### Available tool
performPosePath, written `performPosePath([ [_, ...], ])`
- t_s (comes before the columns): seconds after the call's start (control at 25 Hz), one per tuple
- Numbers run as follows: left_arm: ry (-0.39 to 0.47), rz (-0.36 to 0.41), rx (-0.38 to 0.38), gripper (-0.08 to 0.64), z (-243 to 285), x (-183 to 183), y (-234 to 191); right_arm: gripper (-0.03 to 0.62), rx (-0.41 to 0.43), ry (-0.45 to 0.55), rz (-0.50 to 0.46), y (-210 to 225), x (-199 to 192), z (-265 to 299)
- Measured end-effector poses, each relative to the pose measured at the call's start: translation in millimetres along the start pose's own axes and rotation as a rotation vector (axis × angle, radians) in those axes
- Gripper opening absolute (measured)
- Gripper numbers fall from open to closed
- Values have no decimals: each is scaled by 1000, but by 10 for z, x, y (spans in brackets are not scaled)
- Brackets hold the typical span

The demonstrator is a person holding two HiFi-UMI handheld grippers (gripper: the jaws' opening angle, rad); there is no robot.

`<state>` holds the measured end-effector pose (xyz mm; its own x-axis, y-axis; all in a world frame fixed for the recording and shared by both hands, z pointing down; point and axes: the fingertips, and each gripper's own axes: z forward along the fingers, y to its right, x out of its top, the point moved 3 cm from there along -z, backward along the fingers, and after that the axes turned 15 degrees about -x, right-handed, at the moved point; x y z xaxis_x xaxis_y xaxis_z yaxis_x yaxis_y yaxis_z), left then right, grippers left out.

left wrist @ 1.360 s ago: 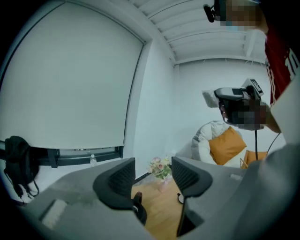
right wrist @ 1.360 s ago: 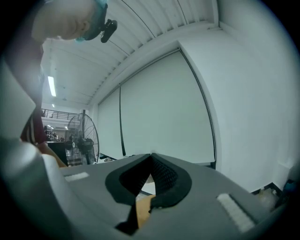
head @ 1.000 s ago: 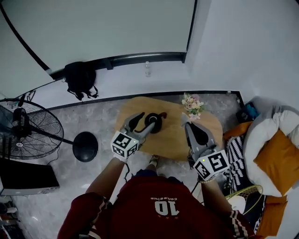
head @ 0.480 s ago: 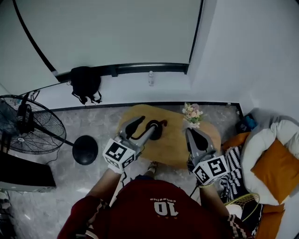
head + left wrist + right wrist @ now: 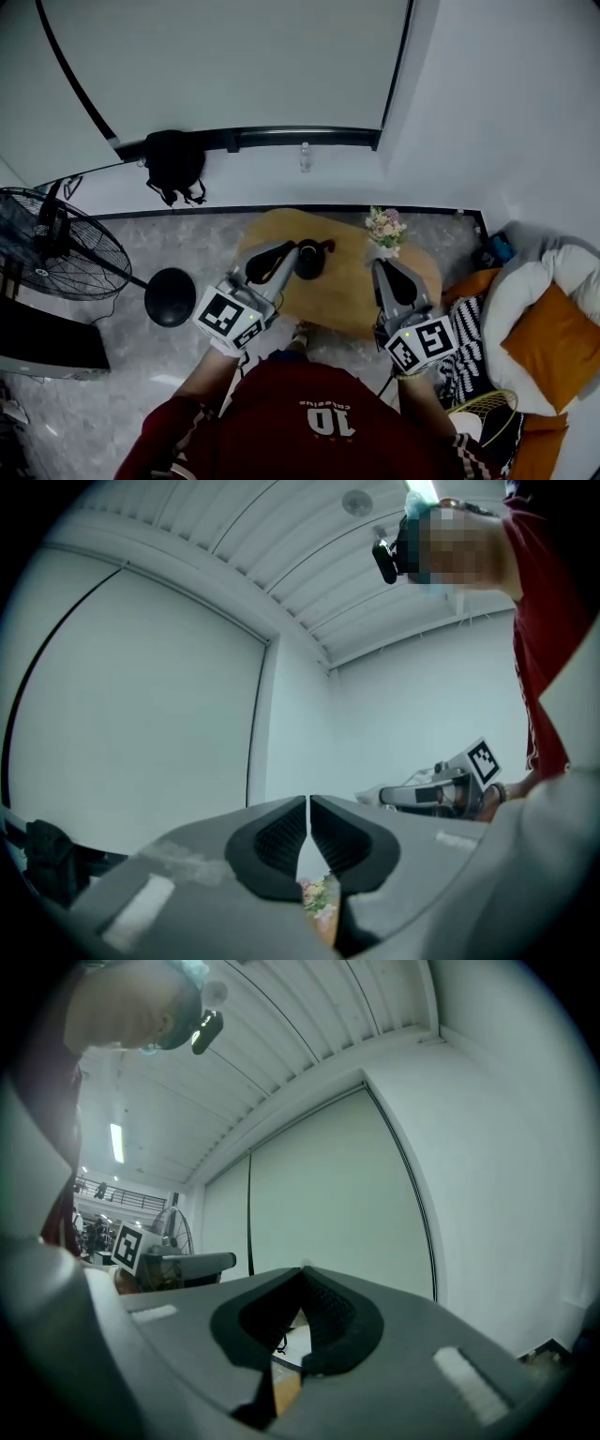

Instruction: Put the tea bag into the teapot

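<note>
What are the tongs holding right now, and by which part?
Nothing. The left tongs have just closed empty; the right tongs are shut empty too.

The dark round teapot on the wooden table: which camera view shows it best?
The head view: it shows the dark round teapot from above, standing on the oval wooden table. The left gripper view and the right gripper view look past their own jaws and do not show the teapot at all.

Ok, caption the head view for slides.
Left gripper, fingers just closed on nothing, and right gripper hover over wooden table with black teapot and flowers.
</note>
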<state>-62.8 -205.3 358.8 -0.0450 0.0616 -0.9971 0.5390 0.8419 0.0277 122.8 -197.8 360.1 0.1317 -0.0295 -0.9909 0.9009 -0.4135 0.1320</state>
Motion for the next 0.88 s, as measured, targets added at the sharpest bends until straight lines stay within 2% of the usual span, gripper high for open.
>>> performPosePath([
  [0.08, 5, -2, 3, 2, -22, 26, 17, 0, -4, 0, 1, 8, -7, -14],
  [0.32, 19, -19, 5, 2, -39, 14, 5, 0, -6, -17, -6, 29, -86, 16],
  [0.88, 36, -95, 55, 2, -150, -138, -295, 0, -10, -104, -19, 132, -638, 422],
])
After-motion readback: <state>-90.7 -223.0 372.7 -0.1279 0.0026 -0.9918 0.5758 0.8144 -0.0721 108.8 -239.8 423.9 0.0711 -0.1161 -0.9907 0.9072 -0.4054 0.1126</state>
